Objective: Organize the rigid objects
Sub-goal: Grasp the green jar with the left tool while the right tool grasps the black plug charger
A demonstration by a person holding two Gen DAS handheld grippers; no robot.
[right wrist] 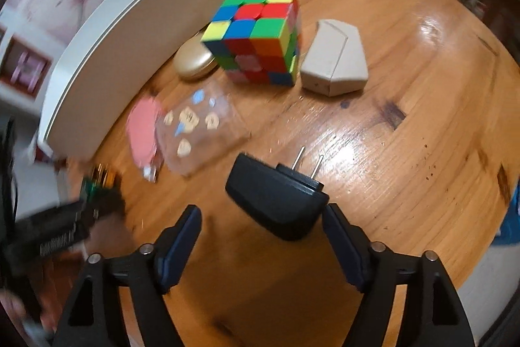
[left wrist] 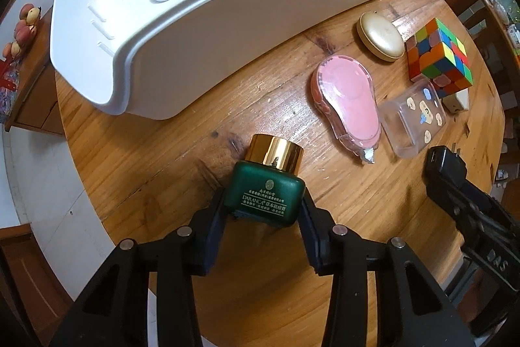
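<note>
White bin (left wrist: 201,31) is sitting far-left on the table (left wrist: 162,171). Left gripper (left wrist: 265,210) is clamping the green jar (left wrist: 268,197) by its base, just near of the bin. I'd be lifting it level and clearing the front wall before lowering. Right gripper (right wrist: 261,223) is spread apart, one finger touching the black plug (right wrist: 276,204) on the table; centre it before closing.

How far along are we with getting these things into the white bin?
Done: several white gadgets already sit in the white bin. In hand: the left gripper clamps the green jar; the right gripper, open, frames the black plug. Left on the table: cube, gold case, pink dispenser, clear box, beige box.
</note>
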